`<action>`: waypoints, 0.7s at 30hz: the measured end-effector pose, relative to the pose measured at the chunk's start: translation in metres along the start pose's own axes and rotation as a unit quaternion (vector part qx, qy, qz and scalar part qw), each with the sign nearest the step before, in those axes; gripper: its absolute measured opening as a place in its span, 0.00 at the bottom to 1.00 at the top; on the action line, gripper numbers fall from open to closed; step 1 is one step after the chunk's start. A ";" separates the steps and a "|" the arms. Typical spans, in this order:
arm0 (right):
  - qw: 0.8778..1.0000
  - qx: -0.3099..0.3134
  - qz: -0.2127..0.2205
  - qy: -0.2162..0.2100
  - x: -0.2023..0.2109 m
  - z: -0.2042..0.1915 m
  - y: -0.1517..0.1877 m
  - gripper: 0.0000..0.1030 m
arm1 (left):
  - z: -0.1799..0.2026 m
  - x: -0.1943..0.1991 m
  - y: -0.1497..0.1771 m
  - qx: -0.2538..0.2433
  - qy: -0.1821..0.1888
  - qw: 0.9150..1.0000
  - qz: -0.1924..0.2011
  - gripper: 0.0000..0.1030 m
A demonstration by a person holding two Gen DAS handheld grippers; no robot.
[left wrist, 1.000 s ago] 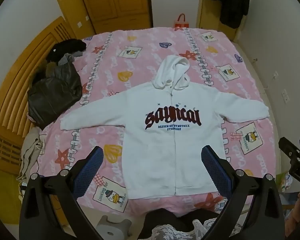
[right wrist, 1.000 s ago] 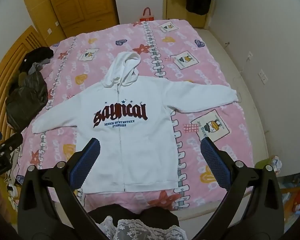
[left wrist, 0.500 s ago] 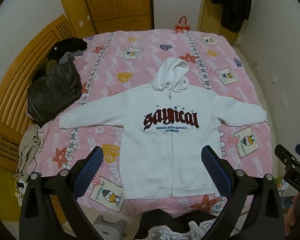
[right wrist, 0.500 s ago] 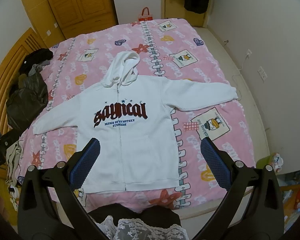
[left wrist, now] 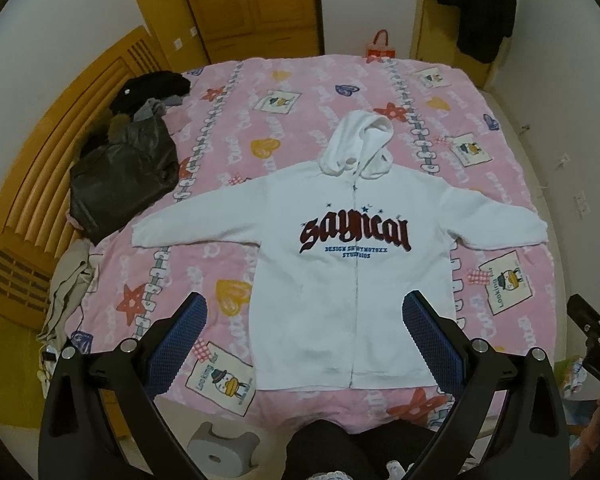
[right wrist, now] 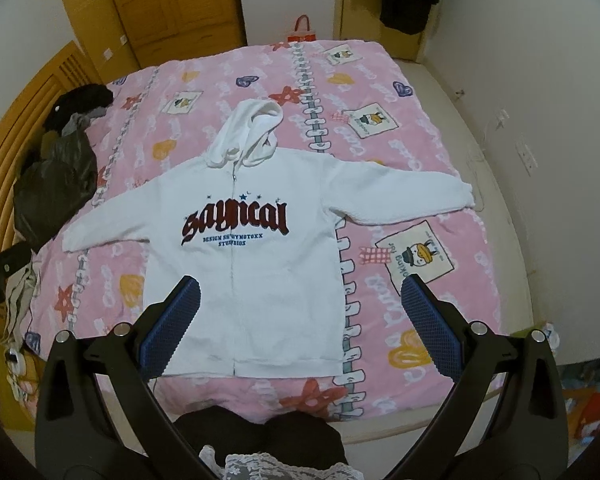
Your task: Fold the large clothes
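Pink patterned bedspread (left wrist: 300, 92) under flat white hoodie (left wrist: 352, 280), wooden wardrobe (left wrist: 252, 4) behind, both grippers' fingers (left wrist: 180, 336) released.

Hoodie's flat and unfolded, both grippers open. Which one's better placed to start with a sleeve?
Probably left. The left gripper hangs open over the white hoodie body, near its left sleeve. The right gripper sits past the hem's right side, farther from the right sleeve.

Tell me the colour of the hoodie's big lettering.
Dark red on the white hoodie; clearest in the right wrist view.

Pink patterned bedspread (left wrist: 300, 128), dark jacket (left wrist: 124, 180) near wooden headboard (left wrist: 60, 128), grey stool (left wrist: 224, 450)
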State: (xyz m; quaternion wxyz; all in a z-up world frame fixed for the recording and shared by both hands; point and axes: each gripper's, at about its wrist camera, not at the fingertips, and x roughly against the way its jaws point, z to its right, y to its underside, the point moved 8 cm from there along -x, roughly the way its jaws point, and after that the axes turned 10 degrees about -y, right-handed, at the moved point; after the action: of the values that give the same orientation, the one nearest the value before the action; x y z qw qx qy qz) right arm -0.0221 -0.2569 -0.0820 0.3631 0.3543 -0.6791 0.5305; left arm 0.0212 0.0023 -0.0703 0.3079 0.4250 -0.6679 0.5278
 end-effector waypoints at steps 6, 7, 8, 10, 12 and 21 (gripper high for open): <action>0.999 0.030 -0.008 -0.024 -0.004 0.008 0.002 0.95 | 0.006 0.003 0.003 -0.004 -0.016 1.000 0.001 0.92; 0.999 0.045 -0.007 -0.025 -0.006 0.007 0.000 0.95 | 0.006 0.002 0.002 -0.005 -0.022 1.000 0.000 0.93; 0.998 0.054 -0.005 -0.025 -0.007 0.007 -0.001 0.95 | 0.006 0.001 0.001 -0.006 -0.024 1.000 0.000 0.93; 0.997 0.070 -0.002 -0.021 -0.013 0.005 -0.007 0.95 | 0.004 0.000 -0.002 -0.002 -0.027 1.000 0.003 0.93; 0.997 0.074 -0.005 -0.020 -0.020 0.003 -0.012 0.95 | -0.004 -0.001 -0.007 0.009 -0.028 1.000 0.007 0.93; 0.990 0.136 0.026 -0.015 -0.039 -0.075 -0.058 0.95 | -0.096 -0.055 -0.029 0.070 -0.037 0.997 -0.005 0.92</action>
State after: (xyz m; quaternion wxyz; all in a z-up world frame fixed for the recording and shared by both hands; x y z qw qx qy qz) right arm 0.0561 -0.1904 -0.0760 0.2877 0.3908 -0.6150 0.6215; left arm 0.0682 0.1062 -0.0801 0.2554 0.4681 -0.6376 0.5560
